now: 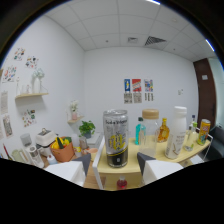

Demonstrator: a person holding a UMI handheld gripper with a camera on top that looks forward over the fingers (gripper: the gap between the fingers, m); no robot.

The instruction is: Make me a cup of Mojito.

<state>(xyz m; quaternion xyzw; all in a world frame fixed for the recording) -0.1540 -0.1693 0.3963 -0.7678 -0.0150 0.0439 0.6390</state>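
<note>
The can [116,138] is silver up top with a yellow and black pattern lower down and dark lettering near the rim. The fingers [80,167] either side of it are white with dark grey pads. The table [165,152] is pale wood. On it there's a teal bottle [140,131], an amber bottle [163,131], a white bottle [177,132] and an orange-yellow can [203,131]. The jar [149,131] is clear with a tan lid. Off to the side sits an orange pot [63,150] with something yellow in it, plus a green plant [87,128]. Walls are white, and the posters [136,90] have red and blue in them. The door [206,90] is dark brown.
</note>
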